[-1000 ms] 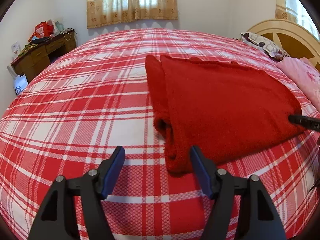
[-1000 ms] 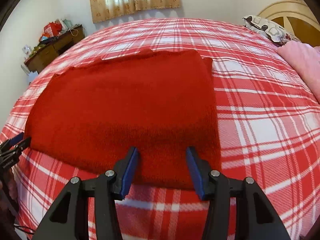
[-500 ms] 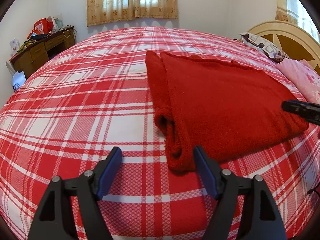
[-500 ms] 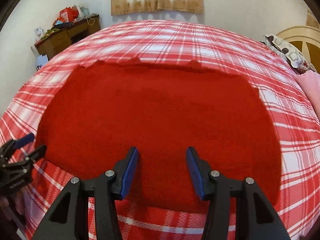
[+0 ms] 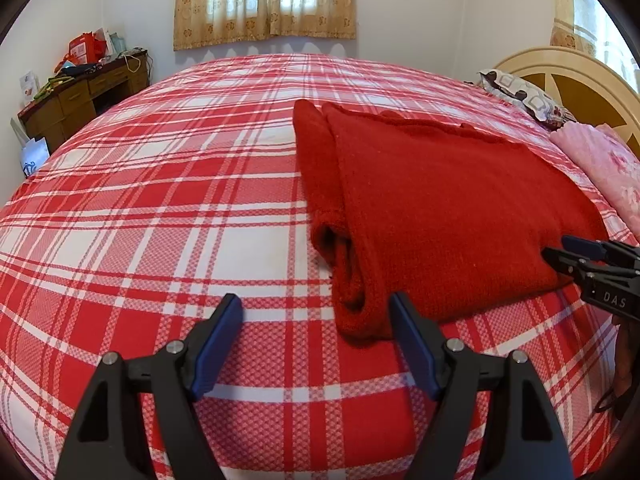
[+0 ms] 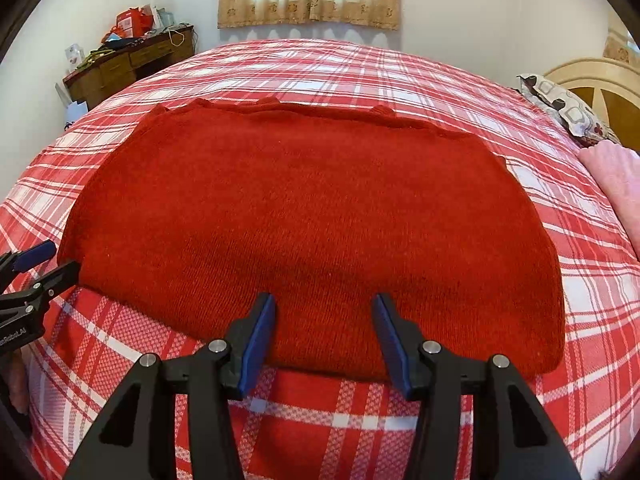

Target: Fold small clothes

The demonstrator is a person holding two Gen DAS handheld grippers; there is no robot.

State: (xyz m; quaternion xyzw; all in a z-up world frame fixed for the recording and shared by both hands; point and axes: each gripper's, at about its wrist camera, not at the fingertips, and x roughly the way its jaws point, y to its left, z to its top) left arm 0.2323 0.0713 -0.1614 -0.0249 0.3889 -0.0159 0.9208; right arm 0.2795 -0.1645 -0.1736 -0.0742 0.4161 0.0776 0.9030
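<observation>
Your red sweater lies folded flat on the plaid bedspread, toward the headboard side of the bed. In the left wrist view its left edge is a rolled double fold whose near corner ends just ahead of your left gripper. That gripper's fingers are spread wide and grasp nothing; the right finger sits just beside the sweater's near corner, though you cannot tell from here whether it touches. Left of that fold the bedspread runs bare all the way to the far edge below the curtained window.

Your right gripper hovers at the sweater's near hem, fingers released and apart, with the hem crossing between them. Nothing is pinched. The far edge of the sweater shows small bumps along it, and the right edge drops straight onto the plaid.

To the right, a pink blanket and a patterned pillow lie against the cream headboard, near the sweater's far corner. A cluttered wooden desk stands well apart by the wall.
</observation>
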